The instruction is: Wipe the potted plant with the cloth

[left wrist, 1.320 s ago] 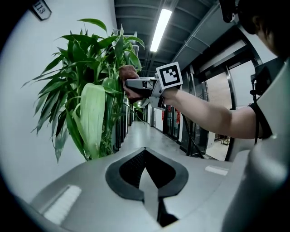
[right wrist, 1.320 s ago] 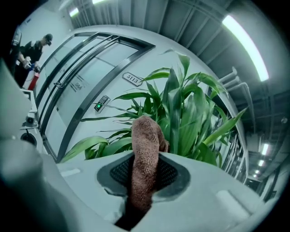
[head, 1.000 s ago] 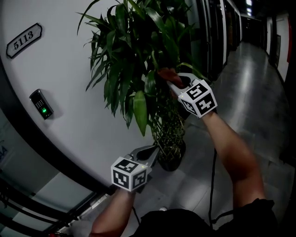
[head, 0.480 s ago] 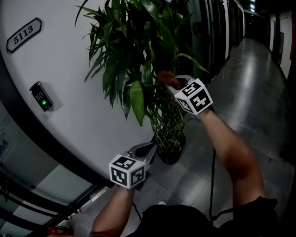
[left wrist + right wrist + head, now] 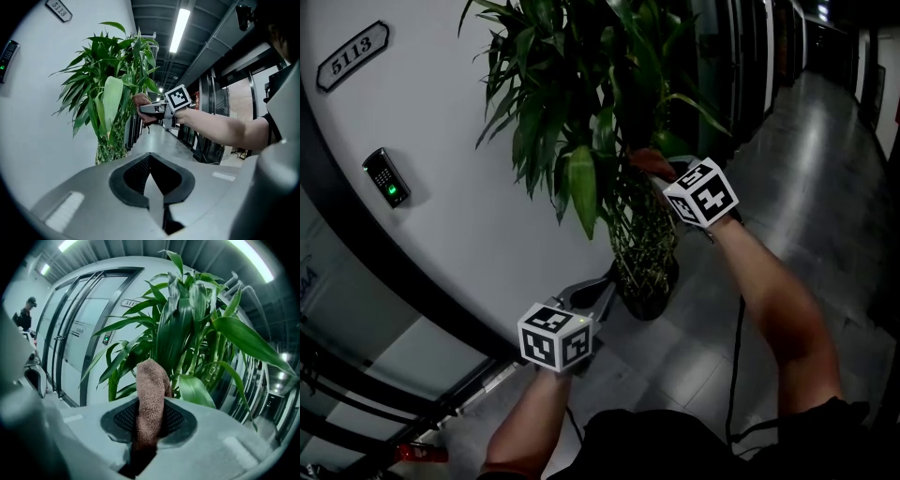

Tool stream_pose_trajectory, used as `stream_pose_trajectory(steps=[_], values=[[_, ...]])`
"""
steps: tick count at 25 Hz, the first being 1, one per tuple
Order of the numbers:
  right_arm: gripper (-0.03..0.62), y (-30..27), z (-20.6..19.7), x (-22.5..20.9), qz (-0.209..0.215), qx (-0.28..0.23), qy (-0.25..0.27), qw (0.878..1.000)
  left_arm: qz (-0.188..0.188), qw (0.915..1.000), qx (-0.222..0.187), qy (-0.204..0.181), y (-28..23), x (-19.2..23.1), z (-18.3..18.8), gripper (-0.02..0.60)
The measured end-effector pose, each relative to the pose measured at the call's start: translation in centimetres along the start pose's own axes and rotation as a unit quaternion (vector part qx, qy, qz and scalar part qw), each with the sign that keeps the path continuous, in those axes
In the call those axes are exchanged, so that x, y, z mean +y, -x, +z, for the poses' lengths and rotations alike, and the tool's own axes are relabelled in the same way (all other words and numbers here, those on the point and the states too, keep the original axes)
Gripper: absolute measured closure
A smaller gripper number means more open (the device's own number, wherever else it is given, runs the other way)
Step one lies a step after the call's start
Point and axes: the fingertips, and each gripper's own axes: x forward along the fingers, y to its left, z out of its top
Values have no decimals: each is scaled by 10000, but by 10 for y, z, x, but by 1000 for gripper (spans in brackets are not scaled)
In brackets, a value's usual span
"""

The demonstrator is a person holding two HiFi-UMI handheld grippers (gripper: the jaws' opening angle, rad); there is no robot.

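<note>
The potted plant (image 5: 581, 103) has long green leaves over a bundle of woven stalks in a dark pot (image 5: 645, 298), and stands against a white curved wall. My right gripper (image 5: 661, 169) is shut on a brown cloth (image 5: 647, 161) and holds it among the lower leaves, above the stalks. In the right gripper view the cloth (image 5: 151, 390) sticks up from the right gripper (image 5: 149, 420) just in front of the plant (image 5: 187, 329). My left gripper (image 5: 591, 295) hangs low beside the pot, shut and holding nothing. The left gripper view shows the left gripper (image 5: 151, 187), the plant (image 5: 110, 93) and the cloth (image 5: 140, 101).
A door number plate (image 5: 358, 54) and a keypad (image 5: 386, 178) with a green light sit on the wall at left. A glossy corridor floor (image 5: 806, 187) runs off to the right. A black cable (image 5: 734, 347) hangs by my right arm. A person (image 5: 26, 315) stands far off.
Little has changed. The right gripper keeps the cloth among the leaves. The left gripper has shifted slightly up and left in the head view, which has itself shifted a little.
</note>
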Motion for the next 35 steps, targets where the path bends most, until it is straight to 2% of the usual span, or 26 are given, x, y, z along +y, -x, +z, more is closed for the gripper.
stream_pose_trajectory(steps=[4,7,11,16,20,22,26,30,35], values=[[523,4,-17,14,34,182,-83,9998,-29,10000,-22,64,3,6,-6,565],[523,12,-36,41,127,205,-332,9992,-64,9999,-2,98,8,15,-15,565],[523,29,-73,103,453,115,-992,9940,-133,9998,-94,120,20,23,-38,565],[523,65,-123,198,678,228,-1975,9777,-431,9987,258,120,52,24,-80,565],[523,104,-144,251,335,188,-2791,9595,-766,9961,392,185,81,15,-101,565],[523,122,-147,275,162,137,-3042,9524,-987,9941,399,223,94,9,-109,565],[523,158,-154,324,-147,224,-3165,9482,-1317,9899,447,276,118,5,-126,565],[523,191,-177,347,-637,502,-3394,9371,-1324,9896,546,96,126,16,-149,565],[523,216,-184,376,-973,697,-3582,9259,-1576,9827,900,375,136,4,-184,565]])
